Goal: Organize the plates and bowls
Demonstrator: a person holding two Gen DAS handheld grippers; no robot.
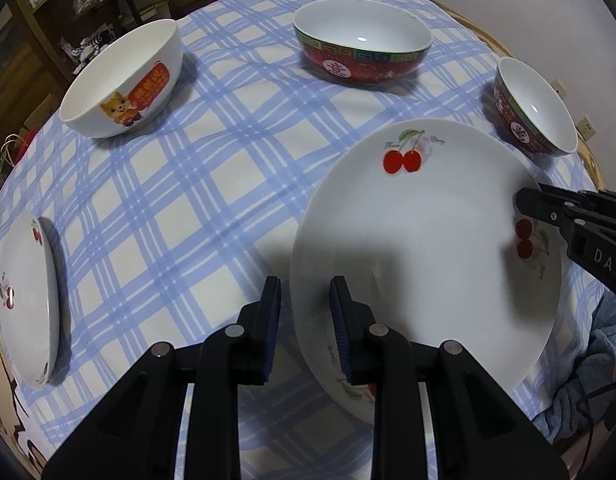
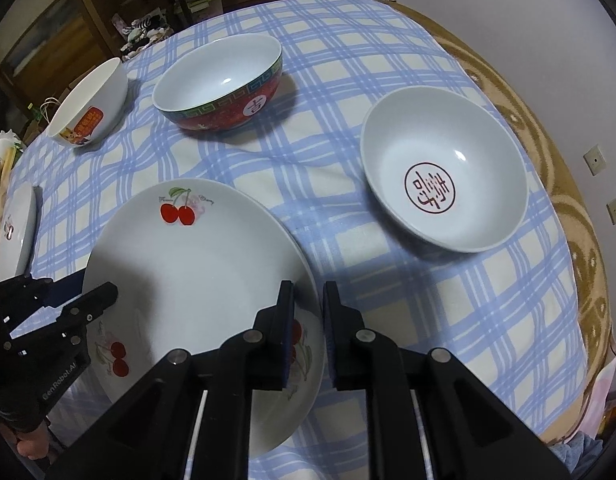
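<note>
While the cherry plate [image 1: 420,216] lies flat on the checked cloth [image 1: 168,200], left gripper [image 1: 304,308] and right gripper [image 2: 308,312] straddle its opposite rims, jaws slightly apart, unclamped; glazed china, probably stiff, slick, breakable, best pinched squarely at both rims
</note>
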